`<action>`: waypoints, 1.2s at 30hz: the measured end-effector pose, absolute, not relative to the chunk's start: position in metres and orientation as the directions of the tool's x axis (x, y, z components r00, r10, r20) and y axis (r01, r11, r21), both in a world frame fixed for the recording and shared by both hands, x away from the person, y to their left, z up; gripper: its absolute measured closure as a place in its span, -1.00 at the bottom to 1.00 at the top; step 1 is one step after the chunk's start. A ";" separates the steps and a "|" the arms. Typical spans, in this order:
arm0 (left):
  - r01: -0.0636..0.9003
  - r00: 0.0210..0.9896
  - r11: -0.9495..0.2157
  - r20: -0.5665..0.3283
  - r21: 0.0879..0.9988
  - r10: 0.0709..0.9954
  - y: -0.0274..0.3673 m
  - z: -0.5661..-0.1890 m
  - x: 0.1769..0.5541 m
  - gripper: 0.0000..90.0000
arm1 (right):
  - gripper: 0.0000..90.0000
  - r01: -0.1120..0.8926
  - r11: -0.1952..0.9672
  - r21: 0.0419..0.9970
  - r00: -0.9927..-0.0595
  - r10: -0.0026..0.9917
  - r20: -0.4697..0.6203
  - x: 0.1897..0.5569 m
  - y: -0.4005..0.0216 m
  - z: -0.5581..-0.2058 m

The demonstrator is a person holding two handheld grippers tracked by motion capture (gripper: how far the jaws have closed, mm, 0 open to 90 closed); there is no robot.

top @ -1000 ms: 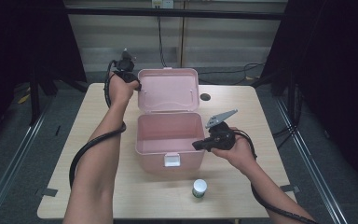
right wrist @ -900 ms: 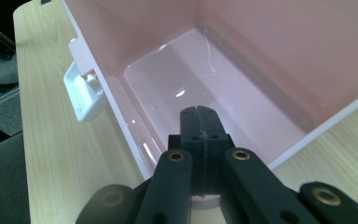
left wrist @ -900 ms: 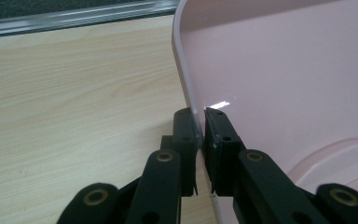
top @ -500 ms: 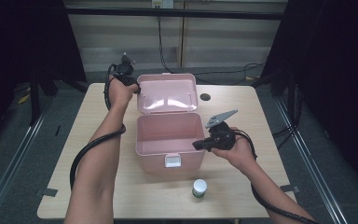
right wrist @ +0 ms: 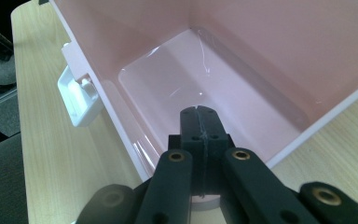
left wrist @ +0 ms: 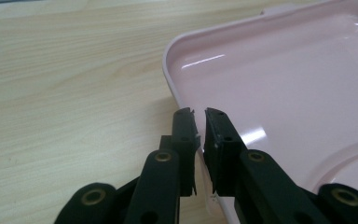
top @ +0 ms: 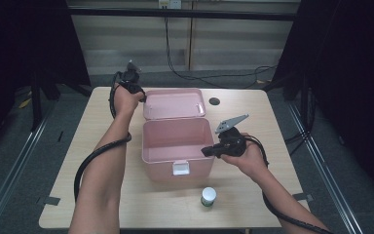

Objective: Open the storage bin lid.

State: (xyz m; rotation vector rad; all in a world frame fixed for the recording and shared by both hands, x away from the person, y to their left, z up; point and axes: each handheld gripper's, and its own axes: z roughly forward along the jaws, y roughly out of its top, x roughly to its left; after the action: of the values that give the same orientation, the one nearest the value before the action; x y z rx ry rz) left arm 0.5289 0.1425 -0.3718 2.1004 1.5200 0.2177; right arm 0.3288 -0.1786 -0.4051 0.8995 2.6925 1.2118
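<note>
Table: I see a pale wood table [top: 282, 122] under both grippers.
Box: pink box [top: 175, 141], nothing inside, just ahead of my right gripper [top: 205, 151], whose jaws are clenched, holding nothing.
Lid: lid [top: 174, 103] lies back; my left gripper [left wrist: 199, 116] pinches its rim.
Bottle: small bottle [top: 208, 196] below my right gripper.

Dim dark surroundings, lit table [top: 102, 122], glare on lid [left wrist: 279, 79]

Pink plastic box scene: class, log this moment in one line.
pink plastic box: open, empty | lid: back, left gripper on its rim | right gripper: shut on wall | white-capped jar: outside
</note>
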 end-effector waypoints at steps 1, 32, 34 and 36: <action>0.832 0.352 -0.225 -0.171 0.507 0.920 0.143 -0.372 0.529 0.83 | 1.00 0.488 0.524 0.698 -0.827 0.532 0.179 0.329 -0.179 -0.405; 0.867 0.326 -0.182 -0.252 0.463 0.911 0.158 -0.365 0.502 0.12 | 1.00 0.490 0.549 0.677 -0.823 0.548 0.151 0.327 -0.174 -0.403; 0.866 0.322 -0.177 -0.252 0.467 0.912 0.160 -0.365 0.500 0.03 | 1.00 0.489 0.549 0.678 -0.823 0.549 0.149 0.327 -0.174 -0.403; 0.863 0.330 -0.190 -0.239 0.468 0.913 0.162 -0.365 0.496 -0.06 | 1.00 0.489 0.552 0.675 -0.822 0.551 0.145 0.326 -0.174 -0.402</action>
State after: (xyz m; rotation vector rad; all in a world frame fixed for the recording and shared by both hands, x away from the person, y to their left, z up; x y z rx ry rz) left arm 0.4964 0.1624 -0.3647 2.0751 1.5548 0.1253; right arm 0.3263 -0.1738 -0.4022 0.9041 2.6937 1.1318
